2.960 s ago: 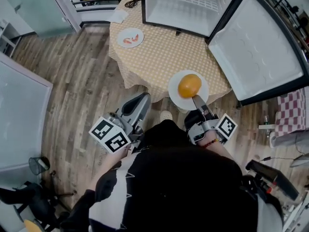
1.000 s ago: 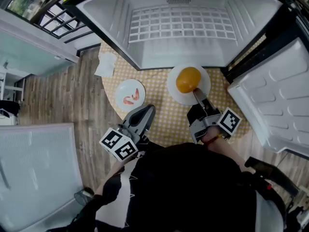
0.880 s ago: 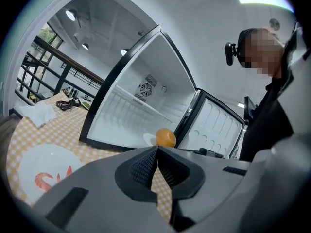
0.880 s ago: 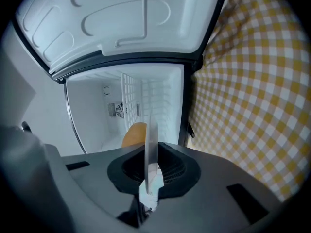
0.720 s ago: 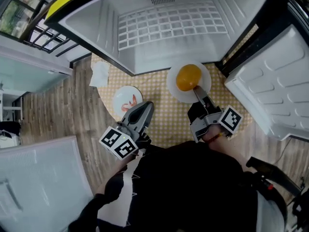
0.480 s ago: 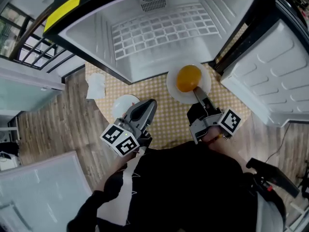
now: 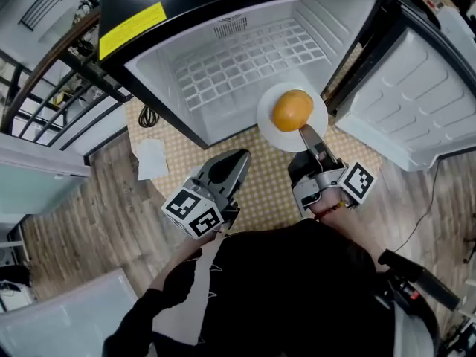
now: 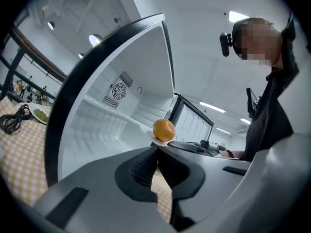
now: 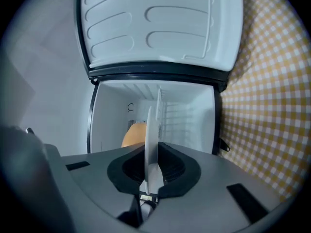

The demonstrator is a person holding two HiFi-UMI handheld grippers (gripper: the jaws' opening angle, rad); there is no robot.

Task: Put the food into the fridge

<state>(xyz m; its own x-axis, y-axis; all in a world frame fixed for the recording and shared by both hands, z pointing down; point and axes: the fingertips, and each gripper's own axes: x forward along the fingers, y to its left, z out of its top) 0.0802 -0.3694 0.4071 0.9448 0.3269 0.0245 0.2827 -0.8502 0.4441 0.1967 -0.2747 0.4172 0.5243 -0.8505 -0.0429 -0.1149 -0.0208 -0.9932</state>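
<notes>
An orange lies on a white plate held in the air at the mouth of the open fridge. My right gripper is shut on the plate's near rim. In the right gripper view the plate stands edge-on between the pads, with the orange behind it. My left gripper hovers to the left of the plate, shut with nothing in it. From the left gripper view, the orange shows beyond the closed left gripper.
The fridge has a white wire shelf, and its door swings open at the right. A yellow checked tablecloth lies under both grippers. A white napkin and a black cable lie at the left. Railings stand farther left.
The plate with the orange has come forward to the fridge opening, still held in the right gripper. The left gripper has moved along beside it. The small plate at the left has gone from view.
</notes>
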